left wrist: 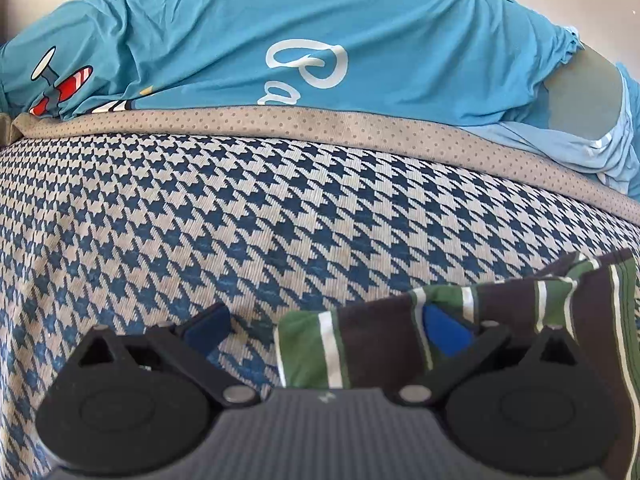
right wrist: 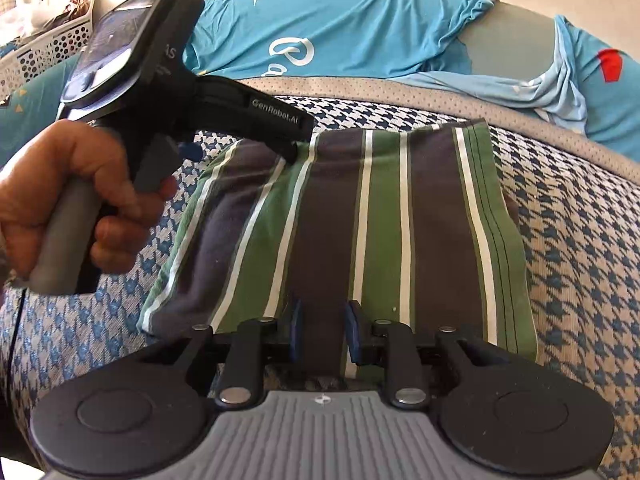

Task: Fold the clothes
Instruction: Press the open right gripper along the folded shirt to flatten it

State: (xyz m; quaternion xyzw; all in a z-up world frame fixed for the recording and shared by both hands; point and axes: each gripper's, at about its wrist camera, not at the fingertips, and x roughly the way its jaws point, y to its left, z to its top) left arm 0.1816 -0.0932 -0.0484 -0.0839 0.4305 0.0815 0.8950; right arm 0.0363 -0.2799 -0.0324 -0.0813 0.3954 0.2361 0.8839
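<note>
Right wrist view | we see striped garment (right wrist: pixel 360 216) folded on houndstooth cover (right wrist: pixel 580 248) | right gripper (right wrist: pixel 324 332) jaws slightly parted over its near hem | left gripper (left wrist: pixel 324 328) spread wide, one fingertip (left wrist: pixel 444 330) on cloth | blue shirt (left wrist: pixel 280 40) behind.

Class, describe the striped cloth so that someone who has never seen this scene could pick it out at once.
Find the houndstooth cover, blue and beige. On it, nearest the two grippers, lies the striped cloth, folded into a rough rectangle. Unlike the plain blue shirt with white script behind it, it has green and dark bands with thin white lines.
</note>
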